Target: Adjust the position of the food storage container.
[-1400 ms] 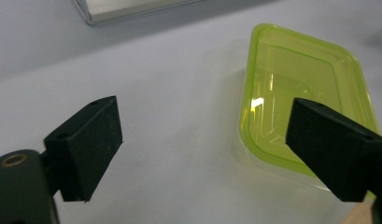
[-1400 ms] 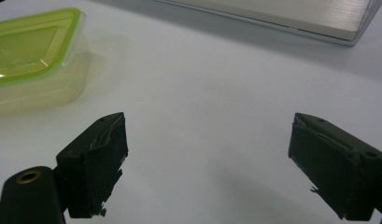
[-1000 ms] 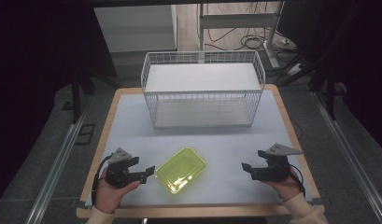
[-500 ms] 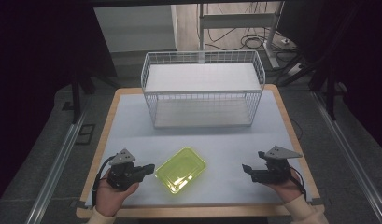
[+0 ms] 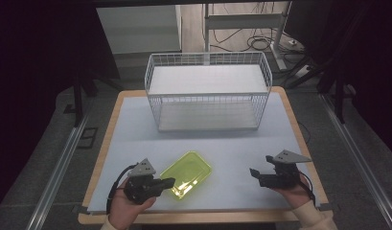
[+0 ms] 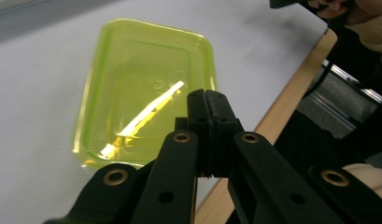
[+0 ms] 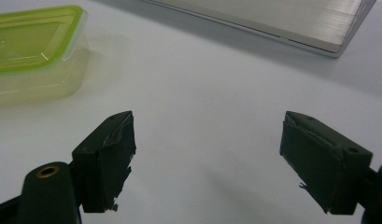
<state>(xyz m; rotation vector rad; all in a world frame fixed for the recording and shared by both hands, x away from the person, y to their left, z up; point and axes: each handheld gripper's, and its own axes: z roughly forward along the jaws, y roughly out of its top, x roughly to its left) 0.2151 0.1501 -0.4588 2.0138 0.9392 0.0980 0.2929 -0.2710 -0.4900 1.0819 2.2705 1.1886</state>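
While on tabletop point(image 5: 232, 153): yellow-green container point(image 5: 186, 173), wire basket point(image 5: 208, 91) behind.
Left tongs point(image 5: 168, 182): jaws pressed together, empty, beside container.
Right tongs point(image 5: 253, 171): wide apart, empty.

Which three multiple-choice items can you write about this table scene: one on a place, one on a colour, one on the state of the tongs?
1. Where does the container lie?
A. inside the wire basket
B. on the table, nearer the left tongs
C. on the floor

2. What colour is the container?
A. red
B. blue
C. yellow-green

3. How do the two tongs stand?
A. left shut, right open
B. both open
C. left open, right shut

Key: 1 B, the container rests on the table before the wire basket, beside the left tongs. 2 C, its plastic is translucent yellow-green. 3 A, the left jaws meet, while the right tongs gape over bare table.
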